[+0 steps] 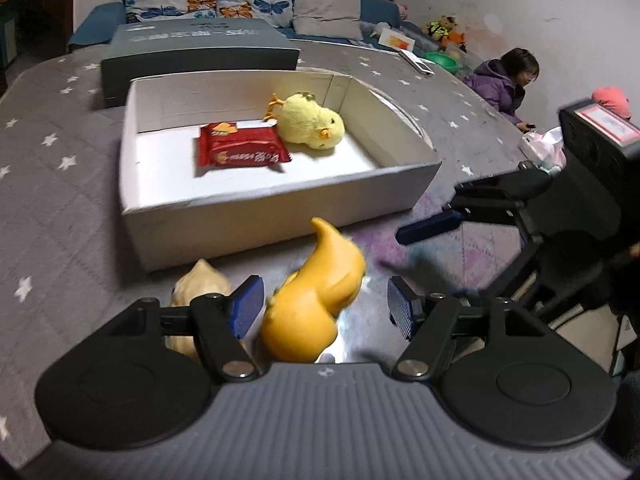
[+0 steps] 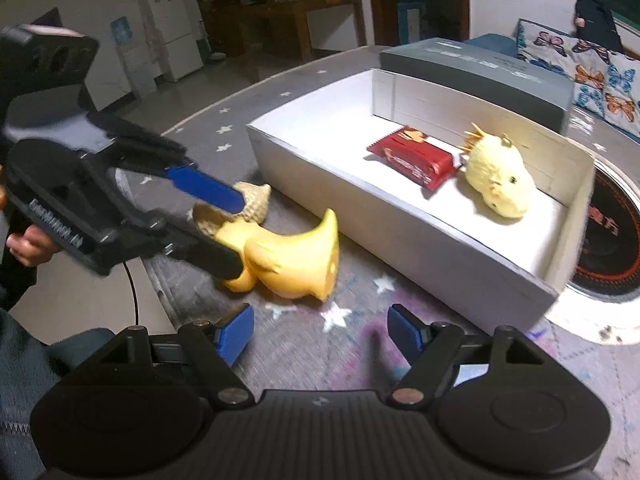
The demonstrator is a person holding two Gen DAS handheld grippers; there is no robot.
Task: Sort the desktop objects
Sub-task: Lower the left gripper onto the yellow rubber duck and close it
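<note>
1. Here, in the left wrist view, the left gripper (image 1: pixel 326 306) stands part-open around the yellow rubber duck (image 1: pixel 316 300), which lies on its side on the table (image 1: pixel 60 208) just before the near wall of the white box (image 1: pixel 248 216). The left pad is at the duck's flank; the right pad stands clear of it, so the duck is between the jaws but I judge it not yet pinched. Its long axis runs away from the gripper toward the box, tail tip pointing up and forward. A beige shell-like toy (image 1: pixel 200 286) sits just left of the duck. Inside the box lie a red snack packet (image 1: pixel 240 150) and a yellow plush chick (image 1: pixel 310 126), touching.

2. In the right wrist view, the right gripper (image 2: pixel 320 334) is part-open and empty over the starred cloth. The duck (image 2: pixel 288 258) lies ahead and left of it, near the box's near-left corner, with the left gripper (image 2: pixel 224 228) straddling its far end. The left one is plainly nearer; closing there and lifting over the box wall looks like the coming move.
</note>
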